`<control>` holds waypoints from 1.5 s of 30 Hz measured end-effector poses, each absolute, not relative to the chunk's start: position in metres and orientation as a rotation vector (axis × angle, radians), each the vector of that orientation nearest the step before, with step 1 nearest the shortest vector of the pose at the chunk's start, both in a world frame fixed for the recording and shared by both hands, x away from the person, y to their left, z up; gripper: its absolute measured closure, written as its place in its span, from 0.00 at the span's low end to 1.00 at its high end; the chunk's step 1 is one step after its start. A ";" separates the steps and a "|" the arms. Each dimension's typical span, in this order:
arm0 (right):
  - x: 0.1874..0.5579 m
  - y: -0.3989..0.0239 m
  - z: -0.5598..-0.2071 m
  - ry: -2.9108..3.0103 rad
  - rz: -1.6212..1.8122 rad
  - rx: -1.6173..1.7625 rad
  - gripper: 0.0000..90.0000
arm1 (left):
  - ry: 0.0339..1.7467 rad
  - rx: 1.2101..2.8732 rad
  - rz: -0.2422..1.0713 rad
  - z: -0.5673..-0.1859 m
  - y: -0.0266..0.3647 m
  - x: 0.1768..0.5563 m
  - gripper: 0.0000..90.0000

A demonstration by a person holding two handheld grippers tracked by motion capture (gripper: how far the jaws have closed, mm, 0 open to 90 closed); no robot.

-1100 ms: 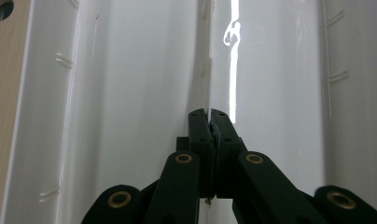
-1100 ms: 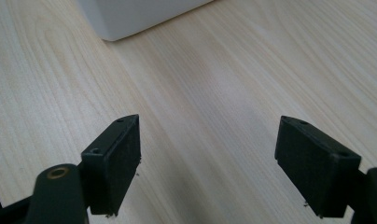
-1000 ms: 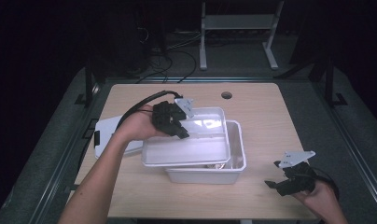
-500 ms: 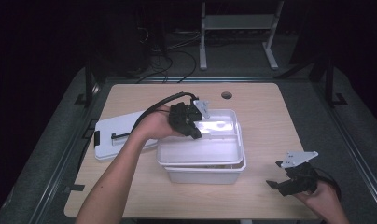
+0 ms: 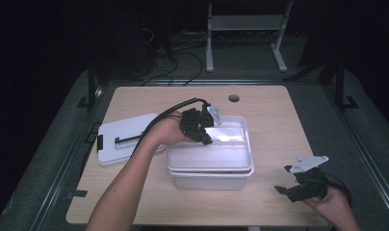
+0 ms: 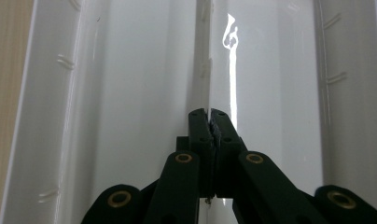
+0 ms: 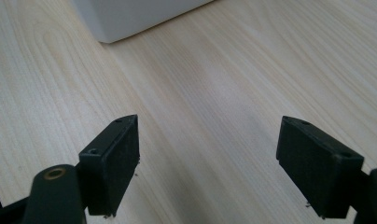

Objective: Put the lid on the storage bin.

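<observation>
A white lid [image 5: 216, 154] lies on top of a white bin [image 5: 212, 180] at the table's middle. My left gripper [image 5: 206, 138] is over the lid's far left part, and its jaws are shut on the thin raised ridge [image 6: 204, 70] that runs along the lid's middle [image 6: 130, 93]. In the left gripper view my left gripper [image 6: 209, 114] pinches that ridge between its pads. My right gripper [image 5: 285, 190] rests low near the table's front right corner. It stands open [image 7: 207, 158] over bare wood, with a corner of the bin [image 7: 130, 16] ahead of it.
A second flat white lid [image 5: 127, 139] with a black latch lies on the table's left side. The wooden table [image 5: 269, 125] has a round cable hole [image 5: 234, 98] near its far edge. Dark floor and a metal stand lie beyond.
My left gripper has carried the lid to the right and down, from hanging off the bin's left side to sitting over the bin. The right gripper has not moved.
</observation>
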State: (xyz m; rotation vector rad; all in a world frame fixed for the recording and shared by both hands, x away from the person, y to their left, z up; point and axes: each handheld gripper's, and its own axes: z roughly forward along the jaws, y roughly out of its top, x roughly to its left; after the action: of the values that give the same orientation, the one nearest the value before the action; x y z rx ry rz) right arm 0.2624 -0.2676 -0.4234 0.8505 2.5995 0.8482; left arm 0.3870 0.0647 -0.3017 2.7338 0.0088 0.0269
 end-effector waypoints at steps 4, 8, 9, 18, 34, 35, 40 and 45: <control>0.262 -0.269 -0.423 2.594 0.853 0.851 0.23 | 0.027 2.713 0.014 -0.308 0.066 0.389 0.99; 0.262 -0.269 -0.424 2.595 0.854 0.851 0.23 | 0.015 2.718 0.020 -0.308 0.065 0.388 0.99; 0.262 -0.268 -0.423 2.596 0.853 0.852 0.23 | 0.014 2.719 0.018 -0.309 0.064 0.387 0.99; 0.262 -0.268 -0.423 2.597 0.856 0.852 0.23 | 0.011 2.732 0.026 -0.312 0.061 0.388 0.99; 0.262 -0.269 -0.424 2.591 0.859 0.855 0.23 | -0.005 2.730 -0.005 -0.311 0.061 0.385 0.86; 0.262 -0.269 -0.424 2.591 0.859 0.855 0.23 | -0.005 2.730 -0.005 -0.311 0.061 0.385 0.85; 0.263 -0.269 -0.424 2.596 0.851 0.852 0.23 | 0.012 2.714 0.025 -0.296 0.081 0.385 0.81; 0.263 -0.268 -0.424 2.596 0.847 0.858 0.22 | 0.037 2.695 0.054 -0.284 0.104 0.384 0.81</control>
State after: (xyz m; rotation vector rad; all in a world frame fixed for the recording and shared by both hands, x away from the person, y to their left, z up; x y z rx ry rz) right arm 0.2627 -0.2683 -0.4245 0.8579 2.5961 0.8466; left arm 0.3839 0.1045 -0.2840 2.6947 0.0370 0.0541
